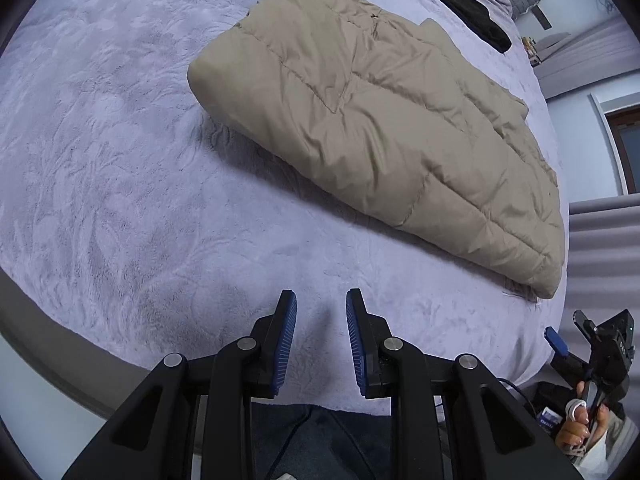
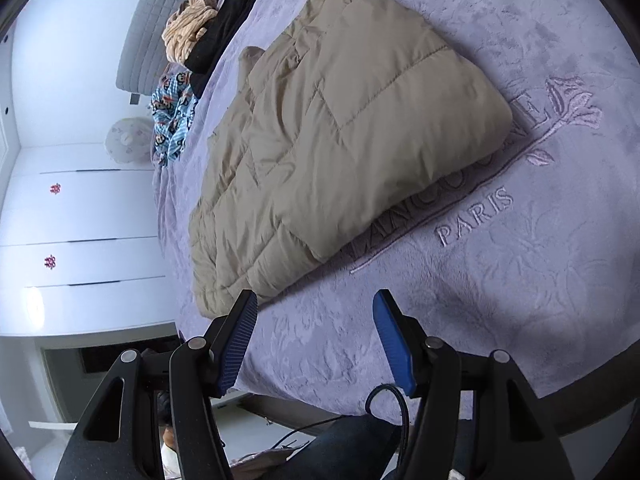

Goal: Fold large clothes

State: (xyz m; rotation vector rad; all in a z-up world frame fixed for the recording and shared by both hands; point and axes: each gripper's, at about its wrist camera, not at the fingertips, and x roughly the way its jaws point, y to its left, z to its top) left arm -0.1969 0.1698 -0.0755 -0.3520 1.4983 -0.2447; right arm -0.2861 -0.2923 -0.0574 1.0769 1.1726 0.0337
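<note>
A beige quilted puffer coat (image 1: 384,120) lies folded into a thick rectangle on the lilac bedspread (image 1: 120,160). It also shows in the right wrist view (image 2: 340,144), partly covering embroidered lettering. My left gripper (image 1: 321,300) is open and empty, hovering over the bedspread near the bed's front edge, apart from the coat. My right gripper (image 2: 315,300) is open wide and empty, just in front of the coat's near corner. The right gripper also shows at the left wrist view's lower right edge (image 1: 600,344), held in a hand.
A black garment (image 2: 228,28), a tan ruffled item (image 2: 188,28) and a blue patterned cloth (image 2: 174,120) lie at the bed's far end by a grey headboard (image 2: 156,36). White drawers (image 2: 80,240) stand left of the bed. A cable (image 2: 400,404) hangs near my right gripper.
</note>
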